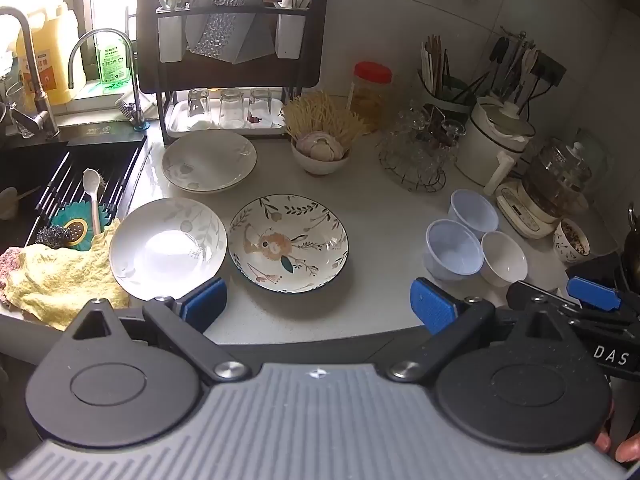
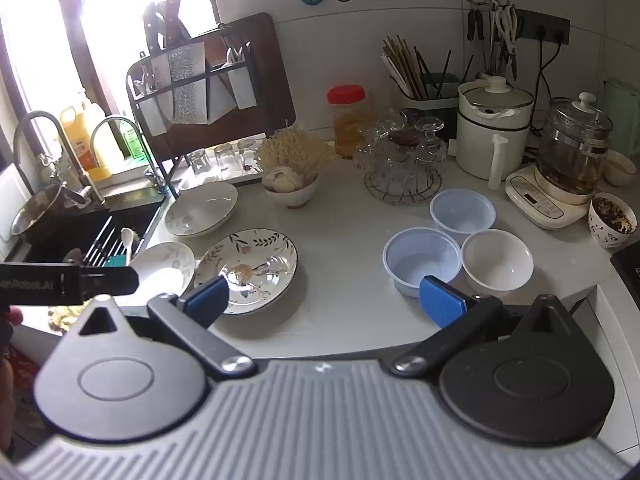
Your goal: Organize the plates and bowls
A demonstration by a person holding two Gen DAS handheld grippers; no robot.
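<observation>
- A white countertop (image 1: 380, 208) runs from the sink (image 1: 60, 184) at left to crowded appliances at right; a bare stretch lies open between the floral plate (image 1: 289, 238) and three small bowls (image 1: 472, 240).
- Two pale plates (image 1: 168, 242) sit by the sink's edge, one behind the other, the nearer beside a yellow cloth (image 1: 60, 276).
- The left gripper (image 1: 318, 306) hovers over the front edge, jaws spread wide, holding nothing.
- The right gripper (image 2: 324, 300) likewise gapes, empty, touching nothing.
</observation>
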